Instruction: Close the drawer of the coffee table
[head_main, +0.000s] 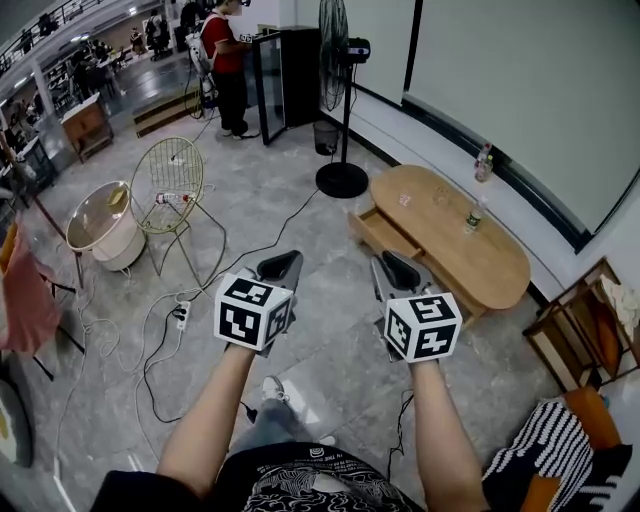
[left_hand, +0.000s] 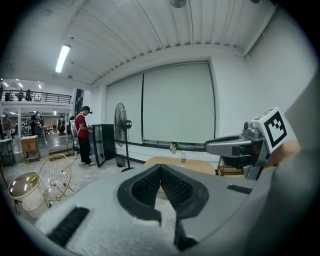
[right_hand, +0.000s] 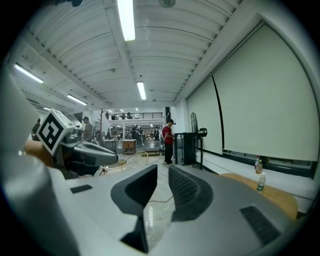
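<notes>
The oval wooden coffee table (head_main: 450, 235) stands by the wall at the right, and its drawer (head_main: 385, 232) is pulled out toward the floor side. Two bottles (head_main: 476, 216) stand on the tabletop. Both grippers are held in the air over the floor, short of the table. My left gripper (head_main: 283, 263) is shut and empty, its tips meeting (left_hand: 160, 166). My right gripper (head_main: 397, 268) is open by only a narrow gap (right_hand: 163, 170), with nothing between its jaws. The table edge (right_hand: 270, 192) shows at the right of the right gripper view.
A standing fan (head_main: 342, 100) is just left of the table's far end. A wire chair (head_main: 170, 180), a round tub (head_main: 103, 225) and a power strip with cables (head_main: 181, 315) lie to the left. A person in red (head_main: 228, 60) stands by a black cabinet (head_main: 285, 70). A wooden frame (head_main: 580, 325) is at the right.
</notes>
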